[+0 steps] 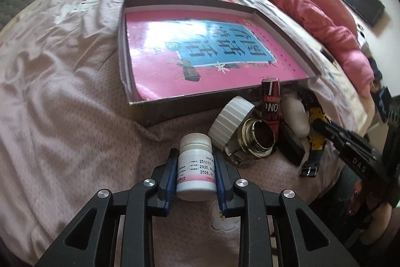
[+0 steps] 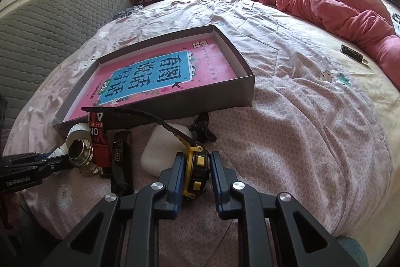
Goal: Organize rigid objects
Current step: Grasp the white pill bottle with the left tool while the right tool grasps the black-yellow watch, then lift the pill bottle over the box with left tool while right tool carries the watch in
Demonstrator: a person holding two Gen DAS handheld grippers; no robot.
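White pill bottle [image 1: 196, 167], pink band on label, printed dates, white cap, upright on the pink bedsheet [image 1: 62, 91], in front of the shallow cardboard box [image 1: 140, 106]. Left gripper [image 1: 195, 159] narrowed onto it, both blue pads against its sides; gripper low, level with the sheet, pointing toward the box.

Yellow-black tape measure [image 2: 196, 172] on edge in front of the box, its black strap arching up toward the box wall. Right gripper [image 2: 196, 167] clamped on it, pads touching both faces; gripper low, pointing toward the box.

Box holds a pink book [image 1: 200, 49] with a blue title panel, lying flat.

Between the grippers, in front of the box: tipped glass jar [image 1: 255, 139] with gold neck, ribbed white lid [image 1: 231, 121] leaning on it, red tube [image 1: 271, 101] upright against the box wall, white earbud-style case [image 2: 162, 152], black flat case [image 2: 121, 157], black clip [image 2: 202, 129].
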